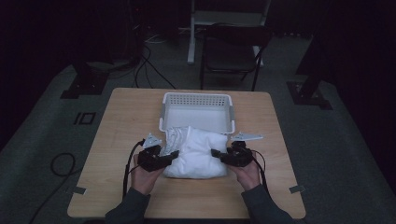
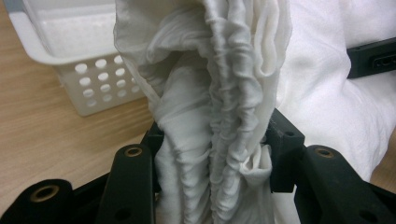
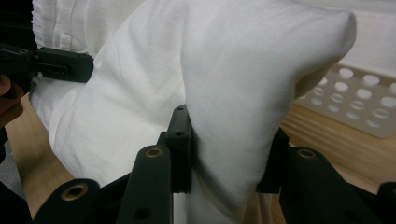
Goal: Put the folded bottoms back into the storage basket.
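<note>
gripping the white folded garment point(image 1: 196, 154) at both ends, my left gripper point(image 1: 172, 155) pinches its gathered edge and my right gripper point(image 1: 216, 154) its plain side. it sits just before the empty white basket point(image 1: 196, 99); i judge placing it inside remains.

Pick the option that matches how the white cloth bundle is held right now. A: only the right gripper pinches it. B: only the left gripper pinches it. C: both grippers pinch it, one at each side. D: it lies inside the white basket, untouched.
C: the left gripper and the right gripper each have their fingers closed on an opposite side of the white cloth bundle, in front of the white basket.
</note>
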Action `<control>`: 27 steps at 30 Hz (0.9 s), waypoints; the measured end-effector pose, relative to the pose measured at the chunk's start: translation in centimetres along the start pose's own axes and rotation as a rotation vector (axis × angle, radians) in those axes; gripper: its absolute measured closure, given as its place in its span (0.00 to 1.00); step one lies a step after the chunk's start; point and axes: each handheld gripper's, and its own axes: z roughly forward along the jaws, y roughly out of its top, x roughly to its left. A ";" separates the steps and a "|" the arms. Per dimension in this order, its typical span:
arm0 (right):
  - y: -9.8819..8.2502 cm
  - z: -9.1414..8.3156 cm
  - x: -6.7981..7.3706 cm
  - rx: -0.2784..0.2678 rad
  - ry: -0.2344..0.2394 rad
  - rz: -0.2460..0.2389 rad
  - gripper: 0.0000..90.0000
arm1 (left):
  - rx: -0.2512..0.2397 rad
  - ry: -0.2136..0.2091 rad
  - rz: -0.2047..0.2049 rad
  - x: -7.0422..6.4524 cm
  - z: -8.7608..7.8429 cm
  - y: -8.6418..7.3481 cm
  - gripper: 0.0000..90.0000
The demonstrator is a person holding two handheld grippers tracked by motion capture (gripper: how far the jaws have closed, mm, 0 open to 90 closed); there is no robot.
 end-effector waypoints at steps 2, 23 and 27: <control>0.2 -0.1 0.0 -0.001 -0.002 -0.003 0.73 | -0.002 0.000 0.001 0.1 -0.1 0.2 0.61; 2.7 -0.4 0.3 -0.027 -0.027 -0.034 0.73 | -0.035 0.014 0.012 0.6 -0.4 2.3 0.61; 3.0 -0.5 0.2 -0.028 -0.031 -0.033 0.73 | -0.039 0.015 0.015 0.6 -0.4 2.6 0.61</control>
